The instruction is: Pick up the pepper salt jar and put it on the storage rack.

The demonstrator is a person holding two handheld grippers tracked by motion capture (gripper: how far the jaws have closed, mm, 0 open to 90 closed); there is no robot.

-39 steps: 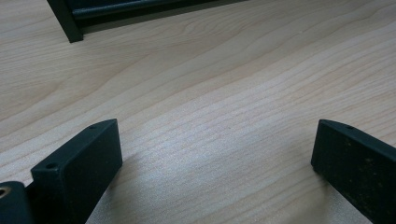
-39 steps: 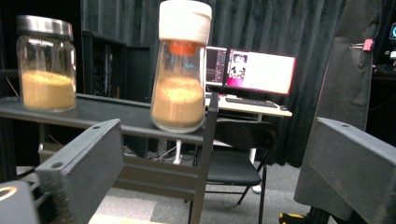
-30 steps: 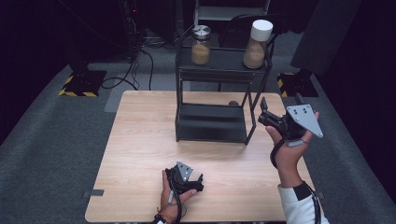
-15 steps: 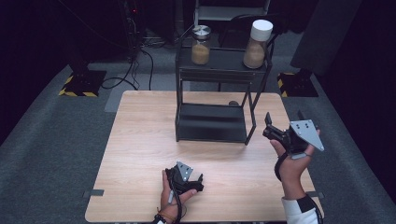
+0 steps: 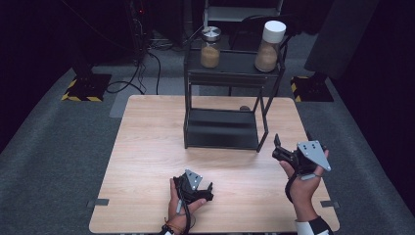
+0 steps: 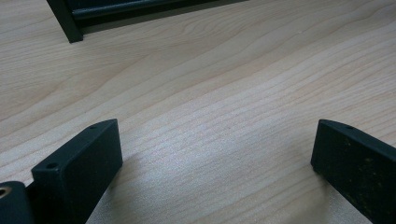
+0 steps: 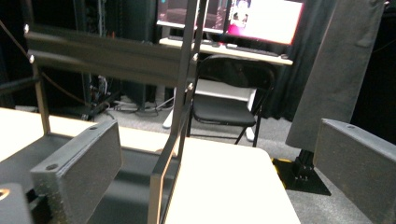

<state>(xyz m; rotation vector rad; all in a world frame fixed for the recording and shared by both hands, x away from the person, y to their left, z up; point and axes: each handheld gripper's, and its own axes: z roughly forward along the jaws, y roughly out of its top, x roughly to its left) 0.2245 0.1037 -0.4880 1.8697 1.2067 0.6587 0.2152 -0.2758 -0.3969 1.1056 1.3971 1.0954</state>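
Two grippers, both with jaws spread wide and nothing between them. In my left gripper (image 6: 215, 163) view, the black jaws stand far apart just above the bare wooden table (image 6: 224, 93), casting a soft shadow on the grain, with a foot of the black rack (image 6: 70, 25) at the upper left. In the high view, my left gripper (image 5: 208, 190) lies low near the table's near edge, held in my left hand (image 5: 182, 208), jaws pointing to the right. My right gripper (image 5: 277, 147) is held above the table's right side in my right hand (image 5: 301, 183), its grey plate uppermost, jaws pointing toward the rack (image 5: 222, 128) and near its right front leg without touching it. In my right gripper (image 7: 217, 158) view, that leg (image 7: 180, 107) rises between the spread jaws, farther off. On the rack's upper shelf stand two jars of brown grains: a metal-lidded jar (image 5: 211, 47) at left, a white-lidded jar (image 5: 269, 46) at right, well apart from both grippers.
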